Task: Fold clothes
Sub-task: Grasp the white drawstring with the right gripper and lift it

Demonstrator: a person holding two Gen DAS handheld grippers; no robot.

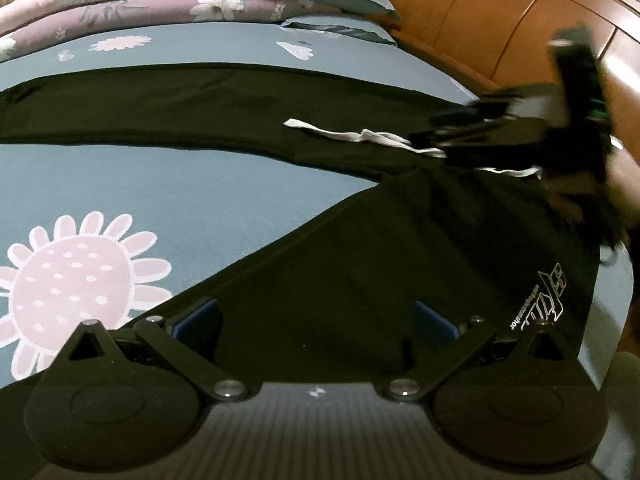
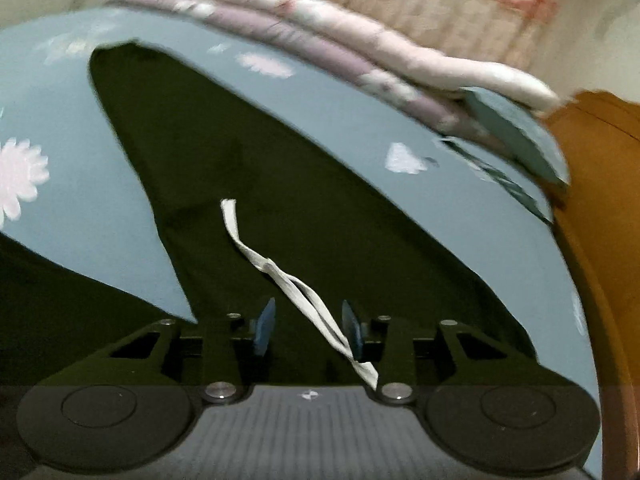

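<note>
Left wrist view: your left gripper [image 1: 316,316] sits with jaws spread wide over the near leg of the black pants [image 1: 360,264]. Right gripper [image 2: 308,328] is part-open too, white drawstring [image 2: 280,276] trailing between its pads toward the upper left. Grab fabric, not cord, and keep both grips level.

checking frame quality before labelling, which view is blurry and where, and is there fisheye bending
Left wrist view: mostly sharp, only the right gripper at right is motion-smeared. Right wrist view: blurred throughout, the stacked quilts streaked, the white drawstring fairly readable. Both views bow the bed sheet edges into curves.
</note>
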